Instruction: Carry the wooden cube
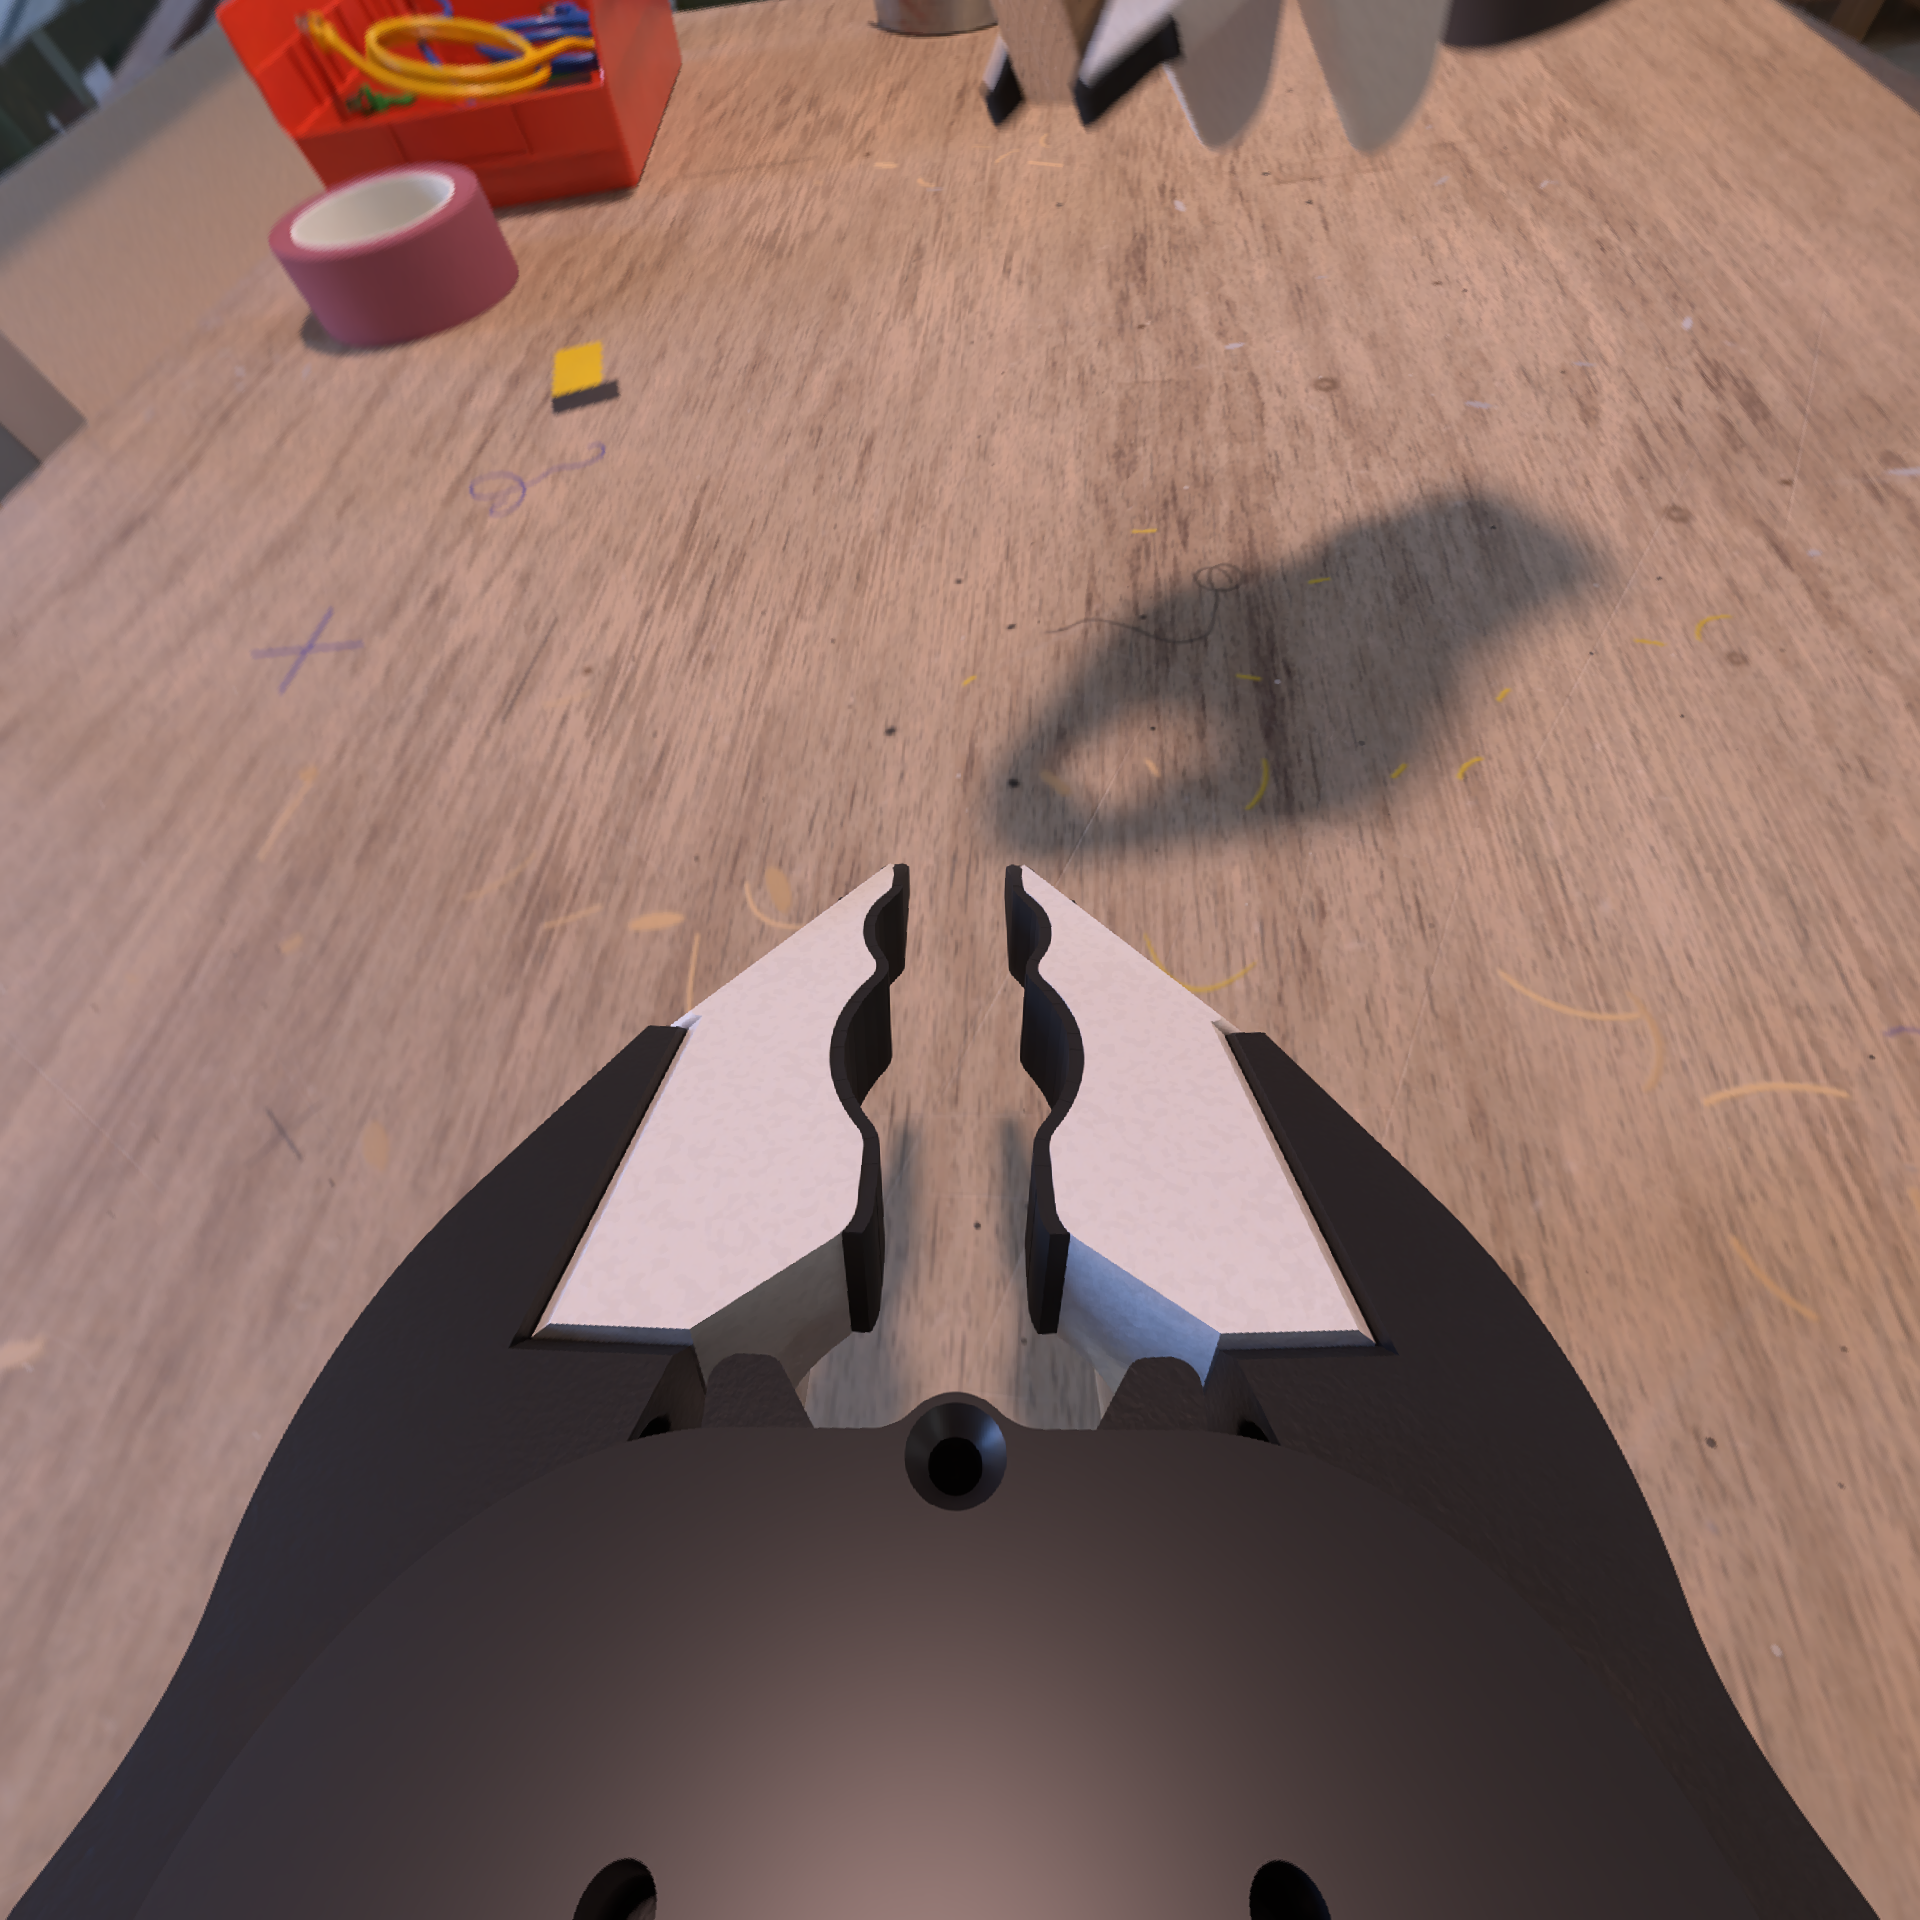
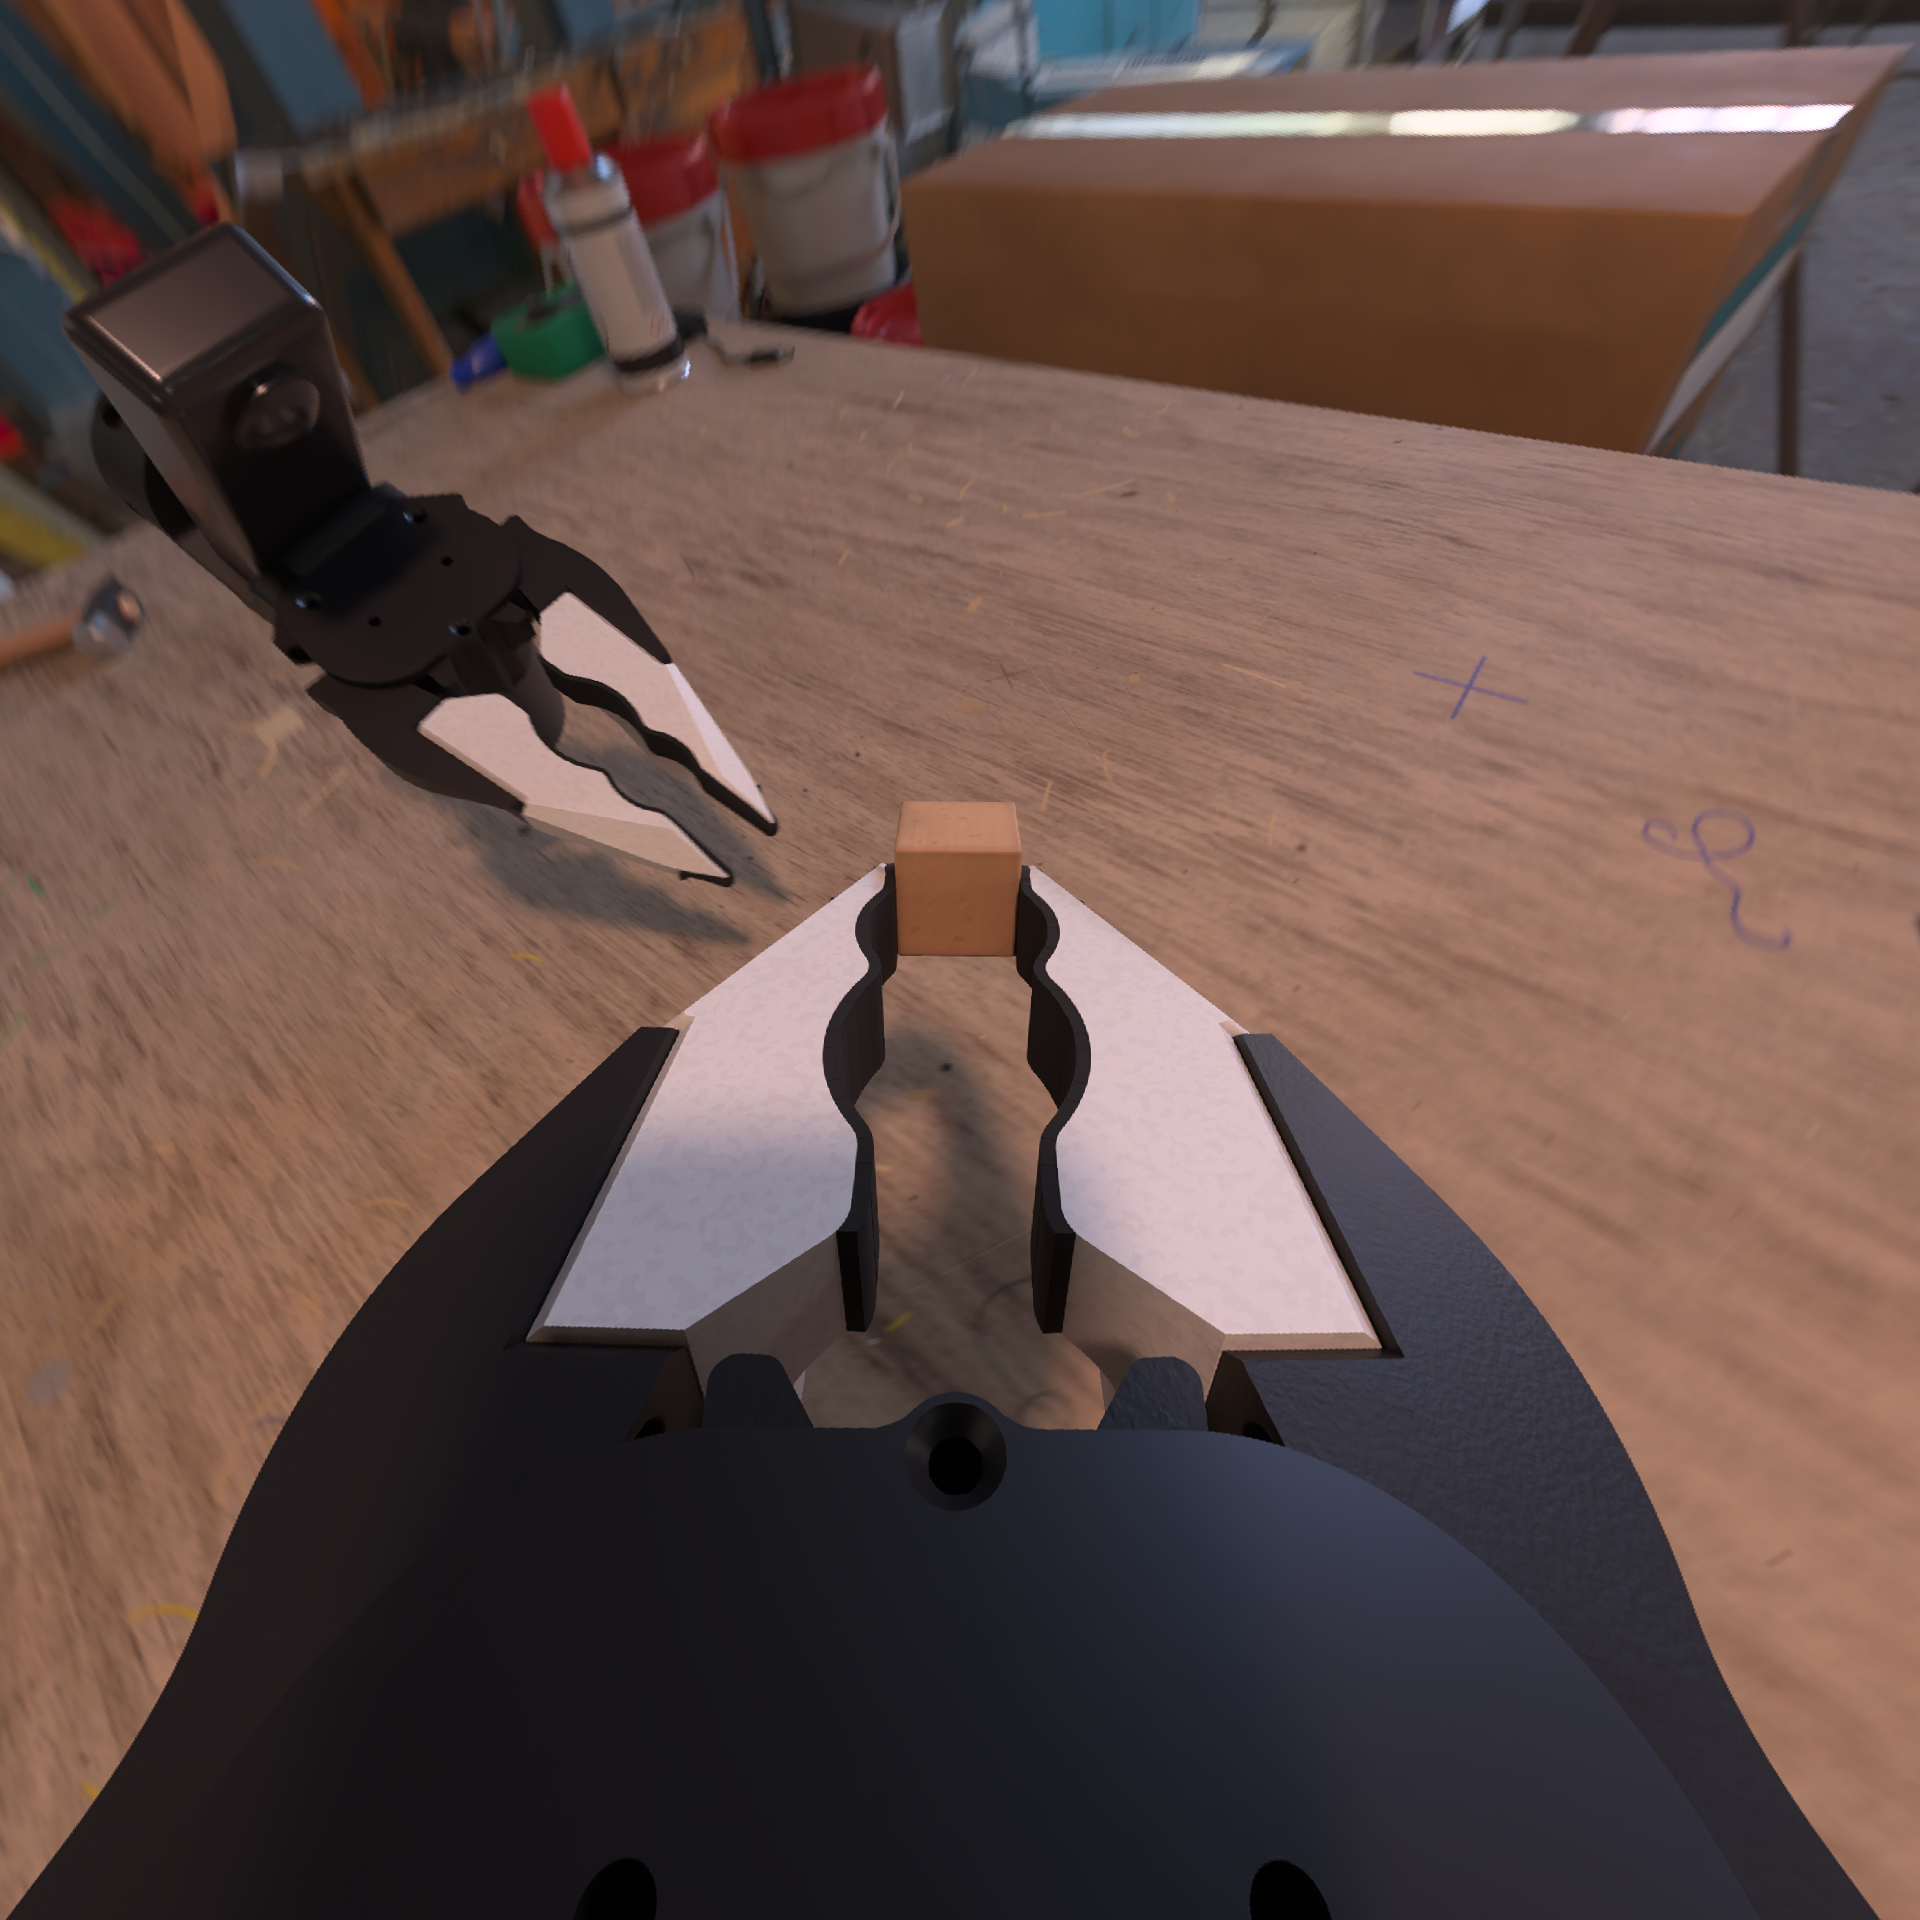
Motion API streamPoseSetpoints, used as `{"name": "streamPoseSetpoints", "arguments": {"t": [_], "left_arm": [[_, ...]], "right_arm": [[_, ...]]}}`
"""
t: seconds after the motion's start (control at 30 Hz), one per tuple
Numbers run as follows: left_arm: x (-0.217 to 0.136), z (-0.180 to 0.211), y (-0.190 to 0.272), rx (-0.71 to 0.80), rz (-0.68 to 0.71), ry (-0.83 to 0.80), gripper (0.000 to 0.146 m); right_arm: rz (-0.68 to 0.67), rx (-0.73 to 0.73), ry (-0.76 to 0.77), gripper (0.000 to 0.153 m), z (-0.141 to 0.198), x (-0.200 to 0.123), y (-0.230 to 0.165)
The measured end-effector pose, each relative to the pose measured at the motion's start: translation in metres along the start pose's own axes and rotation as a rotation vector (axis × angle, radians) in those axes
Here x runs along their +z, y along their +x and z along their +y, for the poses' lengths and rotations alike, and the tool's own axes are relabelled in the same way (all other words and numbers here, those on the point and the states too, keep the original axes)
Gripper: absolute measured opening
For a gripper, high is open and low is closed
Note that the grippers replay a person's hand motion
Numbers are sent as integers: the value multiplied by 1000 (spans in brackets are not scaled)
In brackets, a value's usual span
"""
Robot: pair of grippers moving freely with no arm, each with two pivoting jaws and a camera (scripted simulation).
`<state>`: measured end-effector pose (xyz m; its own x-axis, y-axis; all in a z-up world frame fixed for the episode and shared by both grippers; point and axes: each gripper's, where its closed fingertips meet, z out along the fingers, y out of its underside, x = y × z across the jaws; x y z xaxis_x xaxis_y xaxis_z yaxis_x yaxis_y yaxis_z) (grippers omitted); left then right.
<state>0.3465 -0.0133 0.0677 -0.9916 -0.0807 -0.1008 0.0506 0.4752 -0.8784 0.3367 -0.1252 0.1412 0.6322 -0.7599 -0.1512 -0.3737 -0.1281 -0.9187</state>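
Wooden cube [image 2: 956, 878] between right tongs' [image 2: 956, 883] tips

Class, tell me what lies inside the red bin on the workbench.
Inside the red bin lie coiled yellow cables and some blue cable. Its walls and the coils hide whatever sits deeper on the bottom.

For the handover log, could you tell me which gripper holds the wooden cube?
The right gripper: the wooden cube sits between its fingertips; the left gripper is empty.

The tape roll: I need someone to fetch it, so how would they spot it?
On the wooden table, find the red bin of coiled cables at the far left. The tape roll stands just before it: a squat, dull-pink ring with a white core, the only round thing there.
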Motion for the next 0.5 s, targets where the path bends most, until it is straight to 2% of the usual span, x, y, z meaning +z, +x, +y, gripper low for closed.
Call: {"name": "streamPoseSetpoints", "arguments": {"t": [0.1, 0.23, 0.37, 0.5], "left_arm": [[-3, 8, -2, -54, 6, 15, 18], [-6, 13, -2, -48, 11, 43, 18], [-13, 8, 0, -43, 18, 104, 18], [-12, 10, 2, -60, 42, 99, 19]], "right_arm": [[-43, -126, -142, 21, -13, 22, 22], [-71, -275, -350, 21, -11, 54, 51], [-143, -304, -434, 21, -9, 70, 60], [-179, -333, -515, 21, -5, 76, 64]]}}
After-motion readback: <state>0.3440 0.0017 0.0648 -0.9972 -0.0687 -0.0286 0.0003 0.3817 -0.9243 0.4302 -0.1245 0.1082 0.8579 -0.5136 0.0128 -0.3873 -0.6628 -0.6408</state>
